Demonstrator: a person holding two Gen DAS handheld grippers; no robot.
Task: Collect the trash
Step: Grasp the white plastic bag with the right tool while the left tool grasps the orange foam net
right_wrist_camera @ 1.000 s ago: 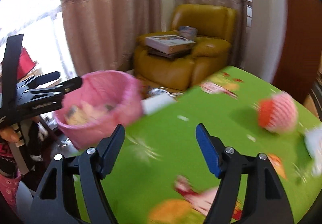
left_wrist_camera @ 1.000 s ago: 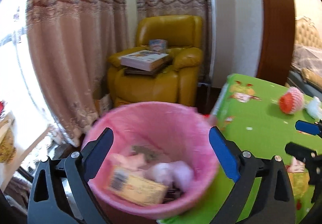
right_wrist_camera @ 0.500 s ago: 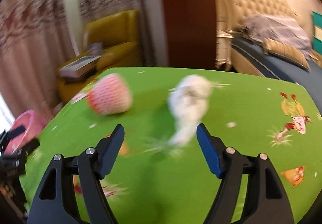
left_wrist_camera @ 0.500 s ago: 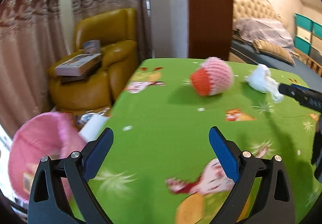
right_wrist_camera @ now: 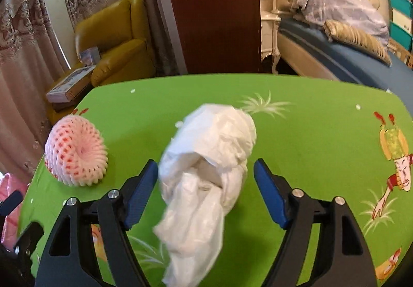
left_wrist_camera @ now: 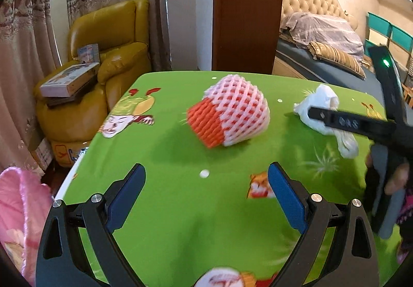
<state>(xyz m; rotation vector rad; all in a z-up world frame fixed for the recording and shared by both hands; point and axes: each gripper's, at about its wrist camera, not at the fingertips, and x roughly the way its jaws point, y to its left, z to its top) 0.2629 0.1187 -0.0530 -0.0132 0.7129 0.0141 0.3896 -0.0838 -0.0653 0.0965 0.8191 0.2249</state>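
Left wrist view: the pink bin (left_wrist_camera: 18,220) has slid to the edge, and the left gripper (left_wrist_camera: 206,199), fingers wide apart and empty, now faces the foam fruit net (left_wrist_camera: 229,111) on the green tabletop (left_wrist_camera: 180,209). Right wrist view: the right gripper (right_wrist_camera: 205,190) has swung onto the crumpled white bag (right_wrist_camera: 206,171), its fingers closing around it though not yet pressing, so pickup looks imminent.
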